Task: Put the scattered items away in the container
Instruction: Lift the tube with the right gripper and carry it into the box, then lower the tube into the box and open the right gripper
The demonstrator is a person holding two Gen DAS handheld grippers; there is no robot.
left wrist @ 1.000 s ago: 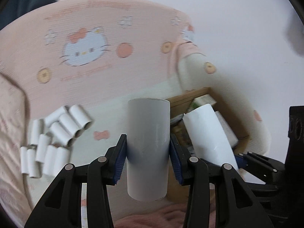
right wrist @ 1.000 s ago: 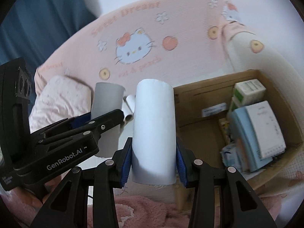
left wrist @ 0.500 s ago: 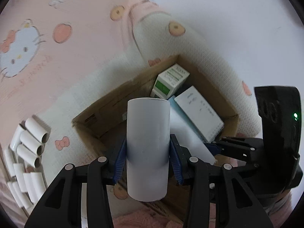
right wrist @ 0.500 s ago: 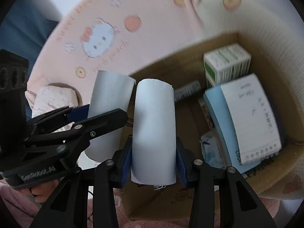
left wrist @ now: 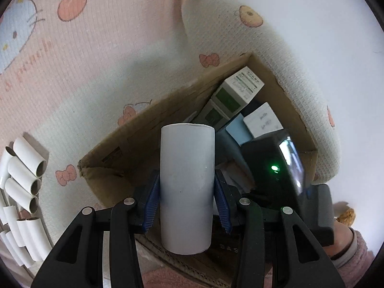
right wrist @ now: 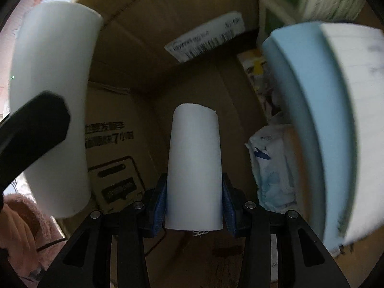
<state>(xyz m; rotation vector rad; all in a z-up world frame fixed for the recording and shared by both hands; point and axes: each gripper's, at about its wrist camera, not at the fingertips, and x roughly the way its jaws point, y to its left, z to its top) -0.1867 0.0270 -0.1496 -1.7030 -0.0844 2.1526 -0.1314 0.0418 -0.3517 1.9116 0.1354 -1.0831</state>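
Note:
My left gripper (left wrist: 186, 200) is shut on a white paper tube (left wrist: 187, 187), held upright over the near wall of the brown cardboard box (left wrist: 148, 129). My right gripper (right wrist: 194, 204) is shut on a second white paper tube (right wrist: 194, 168) and is down inside the box (right wrist: 153, 55). The left gripper's tube (right wrist: 51, 100) and one of its fingers (right wrist: 31, 129) show at the left of the right wrist view. The right gripper's black body (left wrist: 276, 168) shows inside the box in the left wrist view. Several more white tubes (left wrist: 21, 180) lie on the bedding at the left.
The box holds green-and-white cartons (left wrist: 237, 93), a blue notebook with a white pad (right wrist: 319, 110) and a plastic pack (right wrist: 271, 163). It sits on pink and white patterned bedding (left wrist: 96, 60). A white wall (left wrist: 324, 36) rises behind.
Both grippers have moved forward toward the box with their tubes. The right gripper has gone down inside the box; the left is now over its near edge.

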